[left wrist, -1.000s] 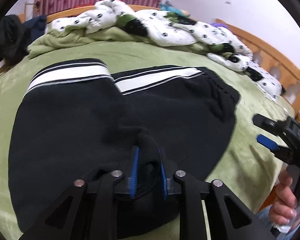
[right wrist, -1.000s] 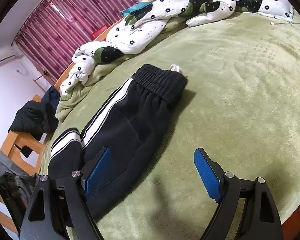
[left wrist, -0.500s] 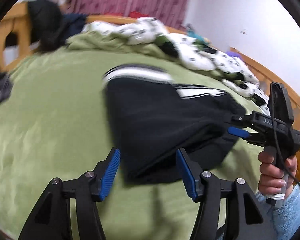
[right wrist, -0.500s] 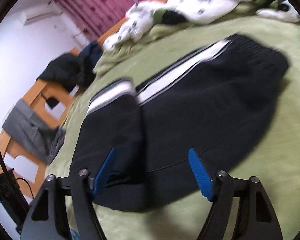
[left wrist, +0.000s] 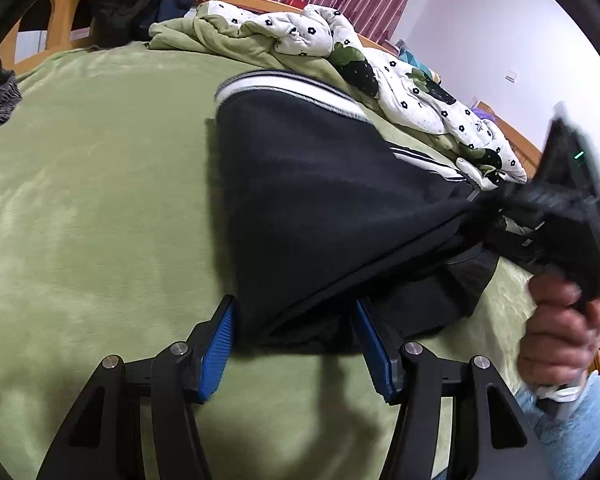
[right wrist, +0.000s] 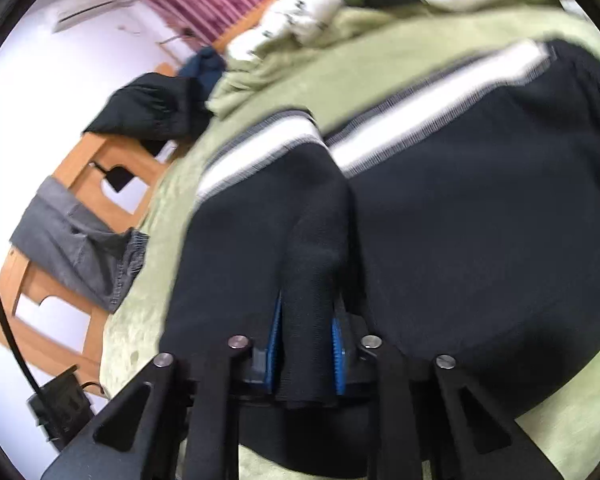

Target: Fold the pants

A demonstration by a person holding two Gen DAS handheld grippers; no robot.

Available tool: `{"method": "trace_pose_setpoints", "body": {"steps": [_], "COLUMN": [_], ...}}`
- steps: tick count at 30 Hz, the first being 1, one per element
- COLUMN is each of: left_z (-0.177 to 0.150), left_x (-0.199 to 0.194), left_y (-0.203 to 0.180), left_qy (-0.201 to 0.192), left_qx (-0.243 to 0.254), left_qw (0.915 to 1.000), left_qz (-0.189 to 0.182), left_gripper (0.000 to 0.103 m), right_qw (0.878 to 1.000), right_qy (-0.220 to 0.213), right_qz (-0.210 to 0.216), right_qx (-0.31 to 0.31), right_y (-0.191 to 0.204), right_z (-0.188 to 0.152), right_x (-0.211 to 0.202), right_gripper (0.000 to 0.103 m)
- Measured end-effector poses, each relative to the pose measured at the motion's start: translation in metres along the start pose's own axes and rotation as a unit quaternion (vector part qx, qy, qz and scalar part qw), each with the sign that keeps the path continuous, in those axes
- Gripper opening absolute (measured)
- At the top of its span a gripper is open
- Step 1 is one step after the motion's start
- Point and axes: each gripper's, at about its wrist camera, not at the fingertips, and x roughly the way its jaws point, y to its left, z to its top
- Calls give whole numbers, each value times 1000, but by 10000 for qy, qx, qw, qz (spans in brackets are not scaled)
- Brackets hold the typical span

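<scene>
Black pants (left wrist: 320,200) with white side stripes lie folded on a green bed cover (left wrist: 92,208). My left gripper (left wrist: 296,344) is open, its blue pads on either side of the near folded corner of the pants. My right gripper (right wrist: 306,344) is shut on a bunch of the black fabric near the fold edge. It also shows in the left wrist view (left wrist: 500,208), lifting that edge so the fabric is pulled taut. In the right wrist view the pants (right wrist: 480,220) fill the frame, stripes at the far side.
A crumpled white flowered quilt (left wrist: 380,64) and green blanket lie along the far side of the bed. The wooden bed frame (right wrist: 96,184) has dark and grey clothes (right wrist: 80,248) draped over it. Red curtains hang behind.
My left gripper let go of the pants, opened and moved left to the folded corner. My right gripper came in, shut on the fabric edge and lifted it.
</scene>
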Motion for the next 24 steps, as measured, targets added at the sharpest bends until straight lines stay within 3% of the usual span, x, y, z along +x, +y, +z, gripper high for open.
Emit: {"method": "trace_pose_setpoints", "body": {"steps": [5, 10, 15, 20, 24], "left_z": [-2, -4, 3, 6, 1], "left_x": [10, 14, 21, 29, 33], "left_y": [-18, -38, -67, -97, -106], "left_qy": [-154, -205, -20, 4, 198], "left_qx": [166, 398, 742, 1199, 1353], "left_qw": [9996, 9975, 9961, 9900, 9894], "left_qz": [184, 543, 476, 748, 493], "left_gripper": [56, 54, 54, 54, 58], "right_qw": [9969, 9945, 9917, 9842, 9856], "right_qy": [-354, -588, -1026, -1682, -1565], "right_qz": [101, 264, 125, -211, -644], "right_qx": [-697, -821, -765, -503, 43], "right_y": [23, 5, -33, -90, -159], "right_z": [22, 45, 71, 78, 69], "right_x": [-31, -57, -94, -144, -137], "right_gripper": [18, 17, 17, 17, 17]}}
